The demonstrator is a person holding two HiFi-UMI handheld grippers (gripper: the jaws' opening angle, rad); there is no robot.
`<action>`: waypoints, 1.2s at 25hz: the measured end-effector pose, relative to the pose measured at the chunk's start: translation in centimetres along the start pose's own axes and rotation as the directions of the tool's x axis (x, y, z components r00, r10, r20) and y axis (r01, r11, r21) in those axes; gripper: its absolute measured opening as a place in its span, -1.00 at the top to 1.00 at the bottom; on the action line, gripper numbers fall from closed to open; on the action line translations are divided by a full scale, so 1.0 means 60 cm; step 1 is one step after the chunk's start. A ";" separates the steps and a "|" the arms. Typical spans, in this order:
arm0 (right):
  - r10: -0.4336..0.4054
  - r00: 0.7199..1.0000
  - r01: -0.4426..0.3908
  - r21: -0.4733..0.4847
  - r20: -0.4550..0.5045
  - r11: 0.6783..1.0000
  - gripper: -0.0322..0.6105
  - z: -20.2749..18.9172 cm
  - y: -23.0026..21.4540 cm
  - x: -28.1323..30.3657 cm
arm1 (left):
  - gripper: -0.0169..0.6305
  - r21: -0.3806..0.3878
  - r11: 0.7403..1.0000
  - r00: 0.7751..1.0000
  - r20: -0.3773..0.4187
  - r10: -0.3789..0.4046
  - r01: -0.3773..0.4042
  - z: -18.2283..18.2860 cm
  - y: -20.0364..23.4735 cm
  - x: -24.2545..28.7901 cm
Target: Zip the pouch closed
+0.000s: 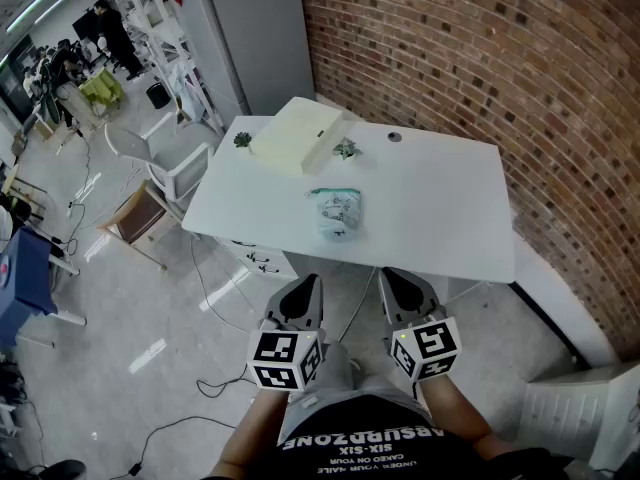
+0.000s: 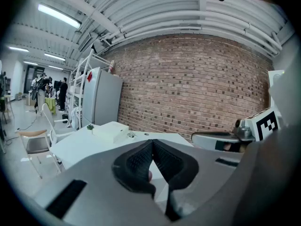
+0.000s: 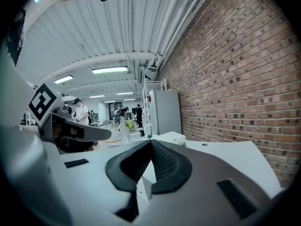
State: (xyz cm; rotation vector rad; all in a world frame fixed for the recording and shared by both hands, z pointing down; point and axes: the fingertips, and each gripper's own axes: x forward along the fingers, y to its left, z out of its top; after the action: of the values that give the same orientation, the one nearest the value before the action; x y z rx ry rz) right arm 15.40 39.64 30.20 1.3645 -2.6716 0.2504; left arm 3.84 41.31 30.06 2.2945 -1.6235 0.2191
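Bright, even light from ceiling tubes [image 2: 57, 15]; both gripper views bend strongly and darken at their edges.

Left gripper [image 1: 308, 284], right gripper [image 1: 392, 277]: fingers [image 2: 136, 166] together.

A white table [image 1: 430, 208] stands beside a red brick wall [image 1: 500, 58] in a workshop. A cream box [image 1: 295, 136] lies at the table's eleven o'clock, flanked by one small green plant [image 1: 242, 140] at its nine o'clock and another plant [image 1: 346, 149] at its three. A wood-seated chair [image 1: 140, 213] sits at the table's nine o'clock, a tall grey cabinet [image 1: 255, 38] at twelve, and black cables [image 1: 215, 288] at seven.
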 end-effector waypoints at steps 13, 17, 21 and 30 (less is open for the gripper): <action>0.074 0.997 -0.075 -0.010 -0.030 0.997 0.90 -0.006 0.022 0.076 | 0.93 -0.030 0.999 0.999 -0.030 0.032 -0.033 -0.003 0.052 0.033; 0.073 0.997 -0.074 -0.026 -0.028 0.997 0.90 -0.001 0.009 0.108 | 0.93 -0.041 0.999 0.999 -0.032 0.018 -0.019 0.003 0.068 0.068; 0.067 0.997 -0.068 -0.021 -0.028 0.997 0.90 0.006 -0.014 0.142 | 0.93 -0.049 0.999 0.999 -0.044 -0.005 0.003 0.011 0.084 0.113; 0.081 0.995 -0.081 -0.008 -0.050 0.997 0.90 0.027 -0.066 0.234 | 0.92 -0.045 0.998 0.997 -0.061 -0.038 0.035 0.047 0.131 0.209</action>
State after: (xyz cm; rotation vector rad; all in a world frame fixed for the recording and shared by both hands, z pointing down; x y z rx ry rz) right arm 10.37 25.92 31.66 1.2321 -2.6867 0.2750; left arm 0.60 26.83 32.58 2.2598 -1.5395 0.2403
